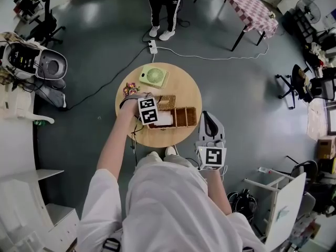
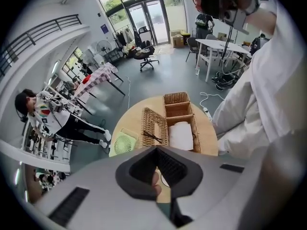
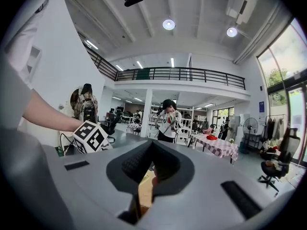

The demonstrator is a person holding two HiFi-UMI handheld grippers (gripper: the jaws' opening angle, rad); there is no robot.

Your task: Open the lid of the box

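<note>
Box (image 1: 185,117) of woven wicker on the round wooden table (image 1: 184,83), toward the near edge, long axis left to right in the head view. Lid (image 1: 166,102) already open, along the far long side of the box and touching it there. Not possible to tell whether lying flat or leaning back. Thin dark stick (image 2: 152,137) on the lid's surface, maybe a clasp.

Left gripper (image 2: 156,150) above the left end of the box, pointed steeply down, jaws pressed together with nothing visible between them. Right gripper (image 3: 152,147) off the table at the near right, pointed about level across the table top, jaws also closed and empty. Left gripper clearly the nearer one. Lid straight ahead of its jaws in the left gripper view, box slightly to the right.

Three compartments (image 2: 178,110) in a row inside the box. White folded thing (image 2: 181,135), cloth or paper, in the end compartment under the left gripper. Other two seemingly empty.

Judged almost finished, with all compartments uncovered. If the lid is to go further back, better a push away from the person, across the long axis. Care needed for the green fan (image 1: 154,76) near behind the lid.
</note>
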